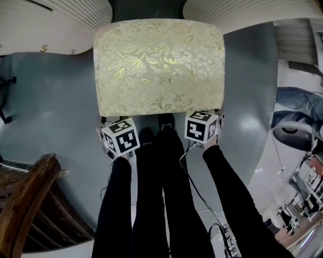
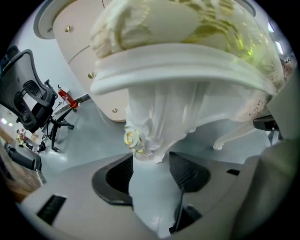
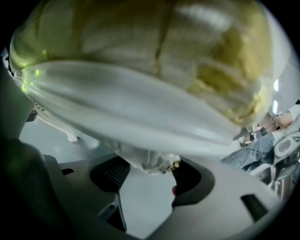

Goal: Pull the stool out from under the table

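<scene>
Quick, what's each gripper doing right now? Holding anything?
Left gripper: closed on a white stool leg.
Right gripper: jaws either side of the other stool leg; whether it is clamped cannot be told.

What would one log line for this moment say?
stool pull | left claw shut on front leg | right claw tips at other front leg, grip unclear | table just beyond stool

A glossy grey floor (image 1: 60, 101) reflects the light. A white table (image 1: 55, 20) stands at the top, a dark wooden chair (image 1: 25, 201) at lower left, and a black office chair (image 2: 28, 101) farther off.
</scene>
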The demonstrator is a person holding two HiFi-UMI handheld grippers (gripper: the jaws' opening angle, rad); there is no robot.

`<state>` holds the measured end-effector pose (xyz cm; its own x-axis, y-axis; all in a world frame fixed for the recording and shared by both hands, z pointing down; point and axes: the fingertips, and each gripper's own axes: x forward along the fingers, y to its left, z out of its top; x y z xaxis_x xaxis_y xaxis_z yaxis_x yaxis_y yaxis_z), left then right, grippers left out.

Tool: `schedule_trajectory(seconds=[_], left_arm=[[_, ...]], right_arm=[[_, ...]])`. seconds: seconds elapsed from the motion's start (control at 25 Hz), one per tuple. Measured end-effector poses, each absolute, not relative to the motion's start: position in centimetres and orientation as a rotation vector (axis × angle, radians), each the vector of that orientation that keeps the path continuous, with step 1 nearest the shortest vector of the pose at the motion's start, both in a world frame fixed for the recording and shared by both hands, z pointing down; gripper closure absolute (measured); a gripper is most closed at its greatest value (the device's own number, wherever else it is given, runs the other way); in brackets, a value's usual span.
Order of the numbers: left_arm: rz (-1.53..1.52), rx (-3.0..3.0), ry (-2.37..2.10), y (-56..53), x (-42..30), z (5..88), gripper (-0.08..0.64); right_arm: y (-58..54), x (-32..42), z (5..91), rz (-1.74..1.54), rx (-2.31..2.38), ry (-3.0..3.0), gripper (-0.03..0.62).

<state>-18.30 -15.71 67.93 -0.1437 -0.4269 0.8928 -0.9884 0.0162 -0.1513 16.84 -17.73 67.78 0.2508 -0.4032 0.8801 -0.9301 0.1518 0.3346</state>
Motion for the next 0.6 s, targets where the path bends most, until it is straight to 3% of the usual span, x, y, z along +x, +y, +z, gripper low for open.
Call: schedule_trajectory(seconds=[0.32, 0.44, 0.6], left_arm=[[1.061, 1.420, -1.563, -13.5, -16.9, 67.8, 0.322], [1.044, 1.409, -1.531, -12.8, -16.1, 67.7, 0.350], [1.025, 1.414, -1.511, -12.3, -15.5, 67.4, 0.453]], right_arm=[[-14.2, 16.3, 67.3, 0.743, 1.459, -1.297, 0.326], [-13.5, 15.8, 67.2, 0.769, 1.436, -1.299, 0.373], [-13.4, 15.2, 66.6, 0.778, 1.433, -1.318, 0.477]])
